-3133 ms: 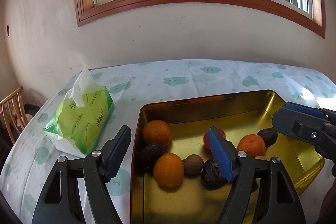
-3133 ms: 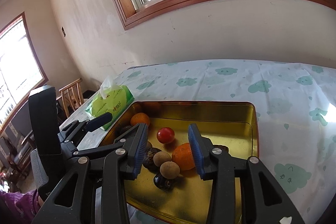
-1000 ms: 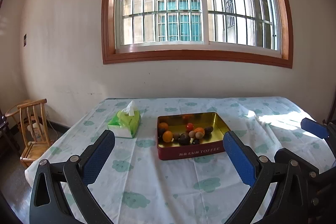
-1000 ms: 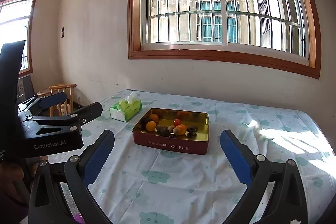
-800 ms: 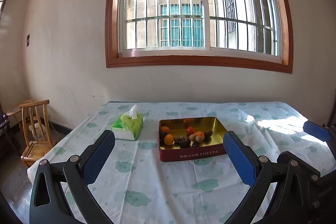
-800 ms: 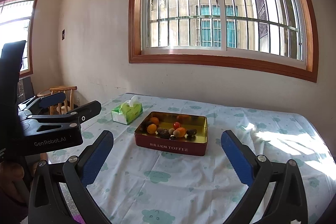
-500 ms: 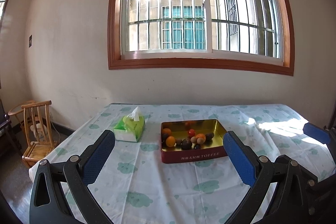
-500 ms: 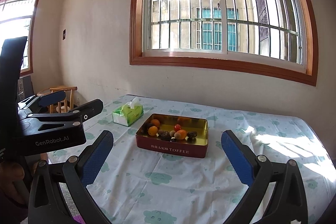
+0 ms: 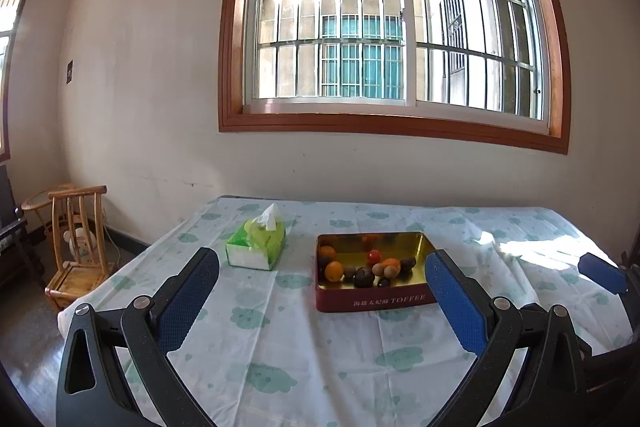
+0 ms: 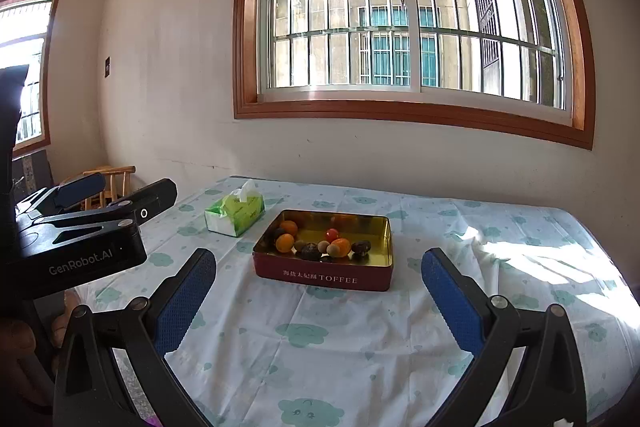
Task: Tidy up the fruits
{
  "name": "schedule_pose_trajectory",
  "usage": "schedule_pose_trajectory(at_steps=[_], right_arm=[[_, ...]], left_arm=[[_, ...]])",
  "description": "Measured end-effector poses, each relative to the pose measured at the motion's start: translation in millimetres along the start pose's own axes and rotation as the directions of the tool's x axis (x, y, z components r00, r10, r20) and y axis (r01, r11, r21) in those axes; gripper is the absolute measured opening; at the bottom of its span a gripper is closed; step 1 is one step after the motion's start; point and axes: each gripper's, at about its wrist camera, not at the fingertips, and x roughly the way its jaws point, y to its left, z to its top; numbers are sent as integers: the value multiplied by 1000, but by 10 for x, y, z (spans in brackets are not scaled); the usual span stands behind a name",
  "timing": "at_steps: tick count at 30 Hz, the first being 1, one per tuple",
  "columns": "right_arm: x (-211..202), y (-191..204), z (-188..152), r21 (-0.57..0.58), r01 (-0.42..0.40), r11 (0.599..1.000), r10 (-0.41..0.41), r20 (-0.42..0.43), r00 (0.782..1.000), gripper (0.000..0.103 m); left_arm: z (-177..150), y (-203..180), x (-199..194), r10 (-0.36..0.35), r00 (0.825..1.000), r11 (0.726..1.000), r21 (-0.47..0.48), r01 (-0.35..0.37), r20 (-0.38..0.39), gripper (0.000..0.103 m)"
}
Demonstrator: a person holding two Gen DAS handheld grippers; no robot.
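Observation:
A red toffee tin (image 9: pixel 370 301) with a gold inside stands on the table and holds several fruits: oranges (image 9: pixel 333 270), a red tomato (image 9: pixel 374 256) and dark and brown round fruits. It also shows in the right wrist view (image 10: pixel 320 277), with an orange (image 10: pixel 285 242) inside. My left gripper (image 9: pixel 322 301) is open and empty, held well back from the tin near the table's front edge. My right gripper (image 10: pixel 318 301) is open and empty, also well back. The left gripper's body (image 10: pixel 80 227) shows at the left of the right wrist view.
A green tissue pack (image 9: pixel 256 245) lies left of the tin, also in the right wrist view (image 10: pixel 235 213). The table wears a white cloth (image 9: pixel 280 347) with green clouds. A wooden chair (image 9: pixel 76 239) stands at the left. A barred window (image 9: pixel 384 27) is behind.
Both grippers have pulled far back from the tin and opened wide. In the last second they have drifted a little further back and up. The fruits stay in the tin.

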Motion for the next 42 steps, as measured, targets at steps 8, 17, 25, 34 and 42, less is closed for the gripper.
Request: schedule_pose_trajectory(at_steps=[8, 17, 25, 34, 42], right_arm=[[26, 52, -26, 14, -3, 1000, 4, -14, 1000, 102], [36, 143, -28, -1, -17, 1000, 17, -16, 1000, 103], [33, 150, -29, -5, -19, 1000, 19, -15, 1000, 103], [40, 189, -34, -13, -22, 1000, 22, -15, 1000, 103], [38, 204, -28, -18, -24, 1000, 24, -17, 1000, 103]], left_arm=[[1, 30, -23, 15, 1000, 1000, -21, -15, 10, 102], [-2, 46, -33, 16, 1000, 1000, -26, -15, 12, 102], [4, 38, -47, 16, 1000, 1000, -22, -16, 17, 102], [11, 40, -57, 16, 1000, 1000, -21, -16, 21, 102], [34, 42, -74, 13, 1000, 1000, -16, -12, 22, 102]])
